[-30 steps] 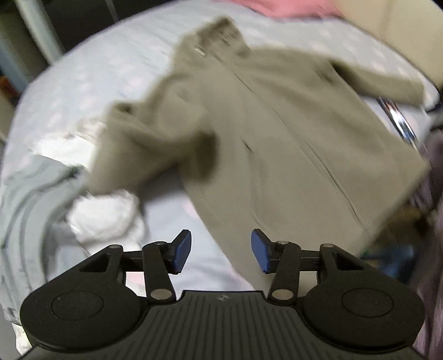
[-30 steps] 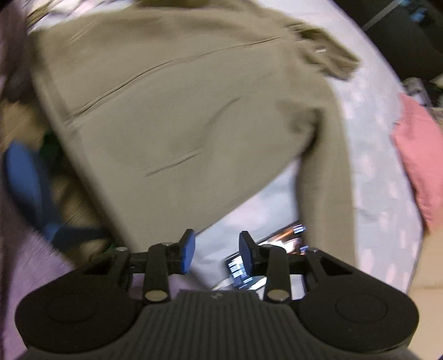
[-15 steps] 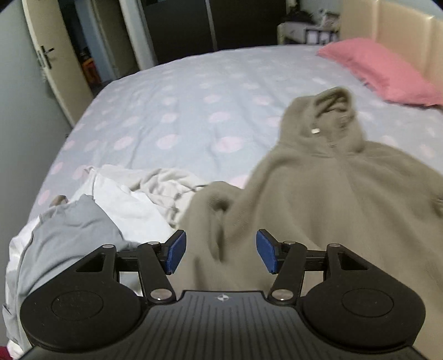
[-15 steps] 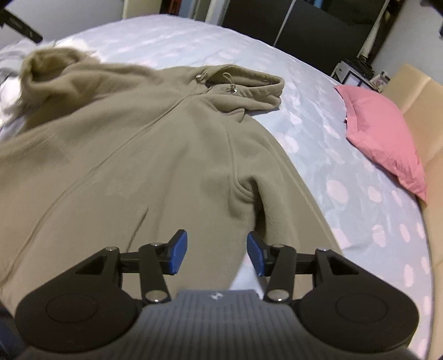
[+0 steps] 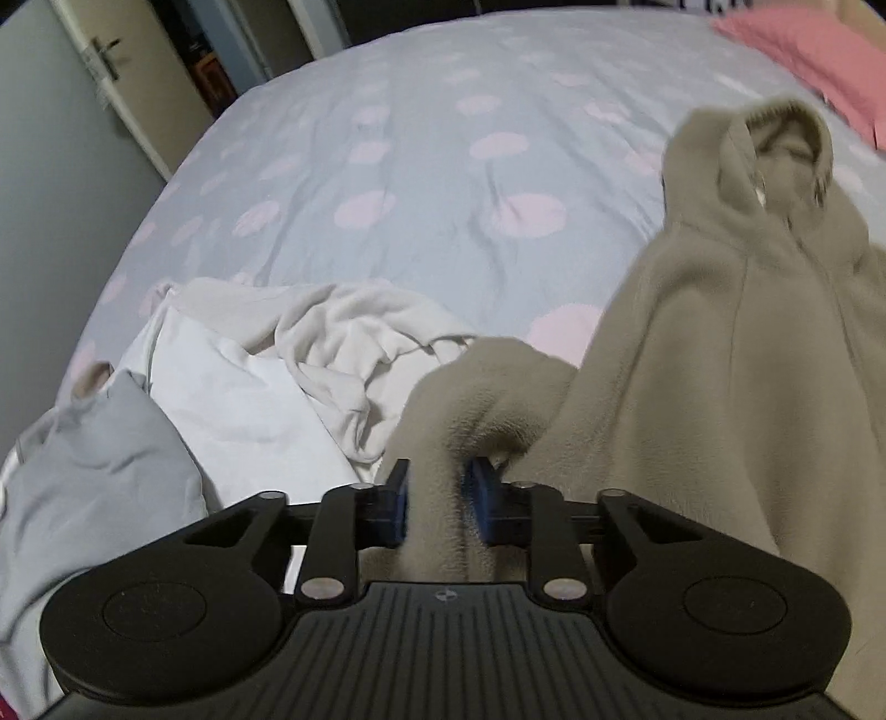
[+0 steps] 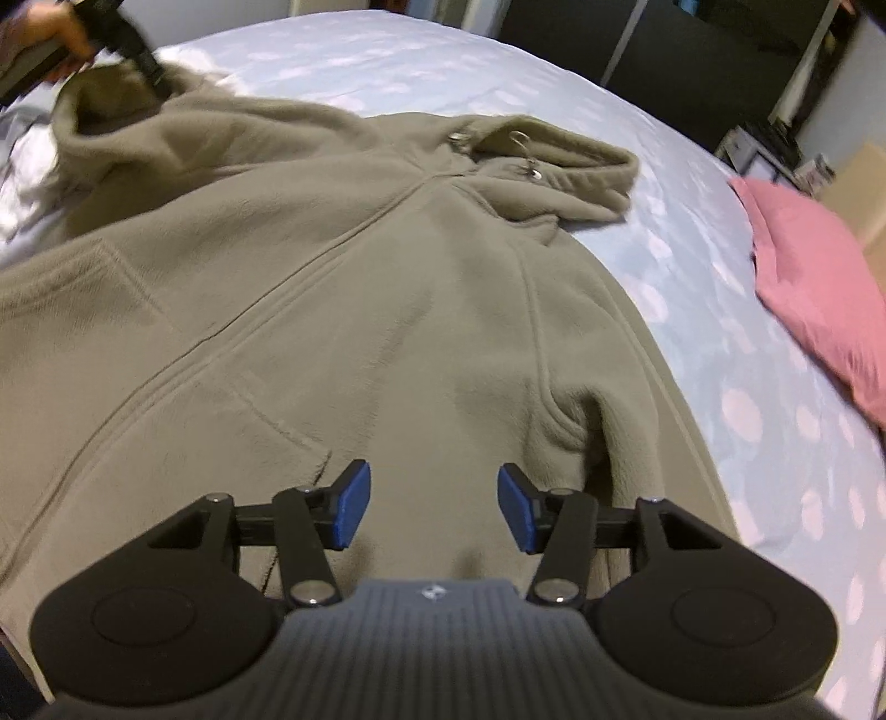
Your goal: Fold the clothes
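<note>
An olive fleece hoodie (image 6: pixel 360 304) lies zip-up on the bed, its hood (image 6: pixel 554 166) pointing away from me. My left gripper (image 5: pixel 437 504) is closing on the hoodie's sleeve (image 5: pixel 487 387), and its blue pads press a ridge of the fleece between them. In the right wrist view that same gripper (image 6: pixel 149 72) shows at the sleeve end, top left, held by a hand (image 6: pixel 55 33). My right gripper (image 6: pixel 432 509) hovers over the hoodie's side near the other armpit. Its jaws are opening and nothing is pinched between them.
A heap of white clothes (image 5: pixel 310 376) and a grey garment (image 5: pixel 94 476) lie left of the hoodie. The bed cover (image 5: pixel 443 166) is pale blue with pink dots. A pink pillow (image 6: pixel 819 293) lies at the far right. A door (image 5: pixel 83 72) stands beyond the bed's left side.
The left gripper swept to the sleeve, sank and closed on it. The right gripper came lower over the hoodie's side and its jaws spread wider.
</note>
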